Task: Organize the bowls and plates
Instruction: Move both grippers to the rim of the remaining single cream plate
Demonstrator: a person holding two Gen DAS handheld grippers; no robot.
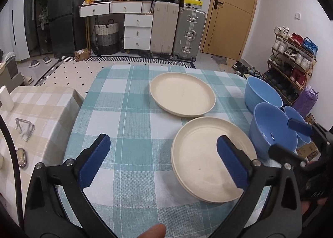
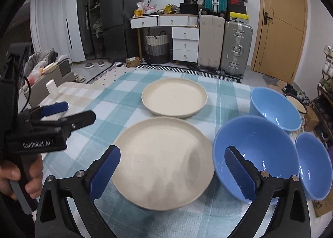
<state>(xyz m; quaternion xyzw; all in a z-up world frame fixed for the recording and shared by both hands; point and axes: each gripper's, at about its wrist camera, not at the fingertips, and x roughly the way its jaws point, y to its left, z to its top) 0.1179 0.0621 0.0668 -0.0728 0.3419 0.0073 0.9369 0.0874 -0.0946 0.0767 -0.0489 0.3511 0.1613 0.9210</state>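
On the teal checked tablecloth (image 1: 124,113) lie a far cream plate (image 1: 182,94) (image 2: 174,97) and a near stack of cream plates (image 1: 210,159) (image 2: 162,161). Three blue bowls stand at the right: a far one (image 1: 261,93) (image 2: 273,109), a middle one (image 1: 270,132) (image 2: 254,154) and a small near one (image 1: 297,123) (image 2: 314,165). My left gripper (image 1: 163,161) is open and empty, its right finger over the near stack. My right gripper (image 2: 172,172) is open and empty, hovering over the near stack and the middle bowl's rim.
A lower table with a beige checked cloth (image 1: 41,109) stands at the left with a white cylinder (image 1: 6,97) and small items. Suitcases (image 1: 177,30), drawers (image 1: 137,30) and a shoe rack (image 1: 291,59) line the room beyond the table.
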